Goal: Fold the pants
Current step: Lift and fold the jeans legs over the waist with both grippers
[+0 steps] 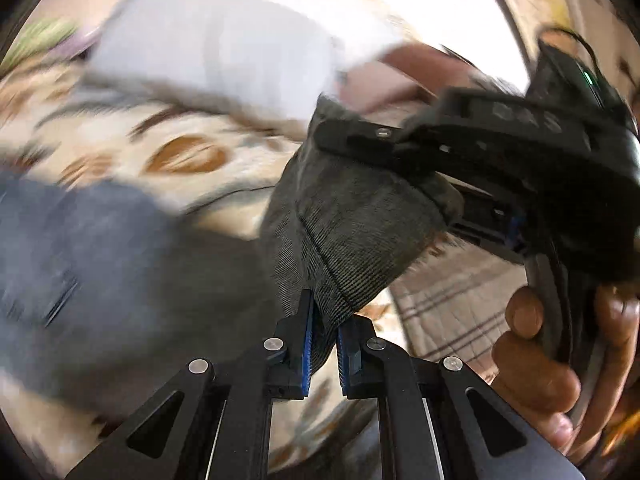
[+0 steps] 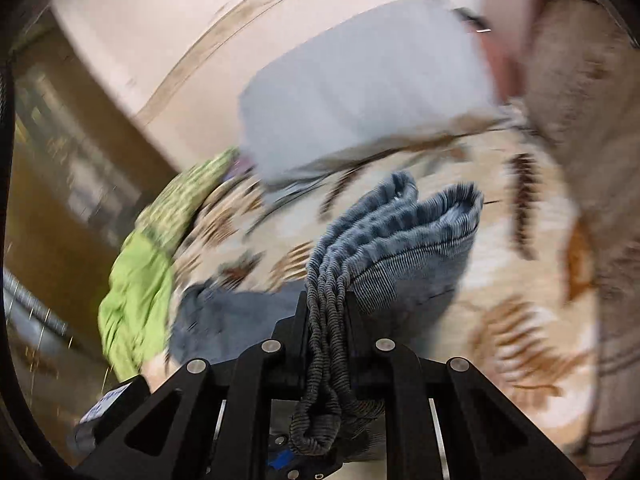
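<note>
The pants are grey-blue ribbed cloth, held up over a patterned bed. My left gripper is shut on a corner of them, the cloth pinched between its blue pads. In the left wrist view my right gripper shows at upper right, clamped on the cloth's far edge. In the right wrist view my right gripper is shut on the bunched elastic waistband of the pants, which hang down toward the bed.
A beige bedspread with brown leaf prints lies below. A folded white cloth sits at the bed's far side. A green garment lies at the left edge. Both views are motion-blurred.
</note>
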Demonstrator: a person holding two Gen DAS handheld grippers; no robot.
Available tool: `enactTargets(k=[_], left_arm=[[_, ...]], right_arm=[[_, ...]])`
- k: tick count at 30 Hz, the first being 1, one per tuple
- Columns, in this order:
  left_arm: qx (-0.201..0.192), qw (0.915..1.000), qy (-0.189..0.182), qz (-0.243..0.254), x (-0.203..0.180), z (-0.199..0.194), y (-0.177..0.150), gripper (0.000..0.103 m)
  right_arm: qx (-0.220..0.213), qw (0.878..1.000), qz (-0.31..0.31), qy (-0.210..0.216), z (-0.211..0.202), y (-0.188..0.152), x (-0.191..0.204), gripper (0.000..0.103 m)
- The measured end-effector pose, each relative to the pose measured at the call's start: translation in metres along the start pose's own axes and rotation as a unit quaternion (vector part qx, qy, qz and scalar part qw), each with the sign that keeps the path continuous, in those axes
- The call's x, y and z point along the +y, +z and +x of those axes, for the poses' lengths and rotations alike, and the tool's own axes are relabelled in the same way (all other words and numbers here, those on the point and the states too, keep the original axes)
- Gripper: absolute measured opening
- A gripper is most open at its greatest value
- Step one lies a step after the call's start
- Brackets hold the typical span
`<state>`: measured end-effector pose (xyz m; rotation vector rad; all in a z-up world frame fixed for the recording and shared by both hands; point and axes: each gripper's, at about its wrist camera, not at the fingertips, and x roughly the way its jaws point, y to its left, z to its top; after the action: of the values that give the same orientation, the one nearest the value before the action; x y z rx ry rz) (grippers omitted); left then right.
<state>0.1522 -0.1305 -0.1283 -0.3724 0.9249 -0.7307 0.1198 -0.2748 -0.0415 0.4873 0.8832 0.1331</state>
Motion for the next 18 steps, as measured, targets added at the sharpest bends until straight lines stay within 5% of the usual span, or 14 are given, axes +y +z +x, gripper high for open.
enactTargets(k=[7, 10, 12, 14, 17, 18], left_arm=[[0.042, 0.9879, 0.041, -0.144, 0.106, -0.019, -0.038, 0.008], [0.086, 0.9789, 0.059, -0.175, 0.131, -0.010, -0.045, 0.012], [0.109, 0.9761, 0.055, -0.180, 0.137, -0.006, -0.044, 0.017], [0.098, 0.9778, 0.049, -0.179, 0.136, -0.017, -0.042, 0.030], [0.065, 0.9835, 0.044, -0.163, 0.131, -0.040, -0.037, 0.058], [0.058, 0.9837, 0.044, -0.165, 0.131, -0.045, -0.035, 0.060]], right_arm=[[0.095, 0.994, 0.001, 0.050, 0.115, -0.050, 0.049, 0.014], [0.126, 0.990, 0.021, 0.057, 0.154, -0.073, 0.048, 0.021], [0.149, 0.985, 0.059, 0.063, 0.170, -0.081, 0.039, 0.037], [0.143, 0.981, 0.103, 0.080, 0.162, -0.083, 0.023, 0.041], [0.073, 0.986, 0.123, 0.081, 0.106, -0.075, 0.009, 0.068], [0.056, 0.988, 0.122, 0.080, 0.090, -0.073, 0.006, 0.069]])
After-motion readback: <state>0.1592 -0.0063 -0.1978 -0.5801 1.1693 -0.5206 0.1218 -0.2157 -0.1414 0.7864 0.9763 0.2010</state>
